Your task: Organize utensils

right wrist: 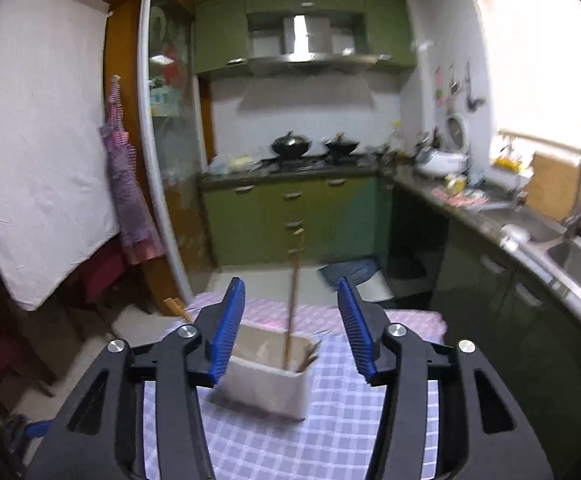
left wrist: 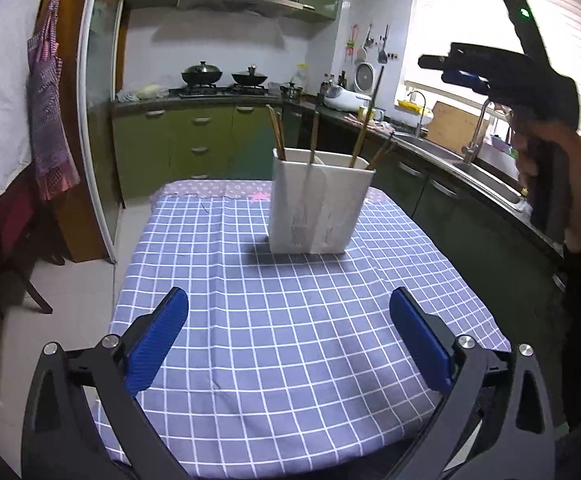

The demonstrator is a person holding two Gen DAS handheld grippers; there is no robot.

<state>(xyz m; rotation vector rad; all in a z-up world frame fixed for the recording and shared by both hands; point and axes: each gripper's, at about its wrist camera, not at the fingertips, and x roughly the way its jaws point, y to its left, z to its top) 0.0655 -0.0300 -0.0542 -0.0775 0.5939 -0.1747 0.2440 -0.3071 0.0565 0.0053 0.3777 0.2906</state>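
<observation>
Jaws released on both: left gripper (left wrist: 289, 334) spread wide over bare cloth, right gripper (right wrist: 291, 330) part-spread above the holder (left wrist: 319, 200), nothing between either pair. Desk (left wrist: 274, 320) shows no loose utensils, so sorting looks about finished. Holder stands upright near the desk's far end. Inside: several chopsticks (left wrist: 277, 136) leaning in separate compartments; exact count unclear.

I read strong daylight from the window (left wrist: 502, 40), blown out to white glare. The room elsewhere is dim. Right wrist view is motion-blurred; left is sharp. Both bend and darken at the edges.
</observation>
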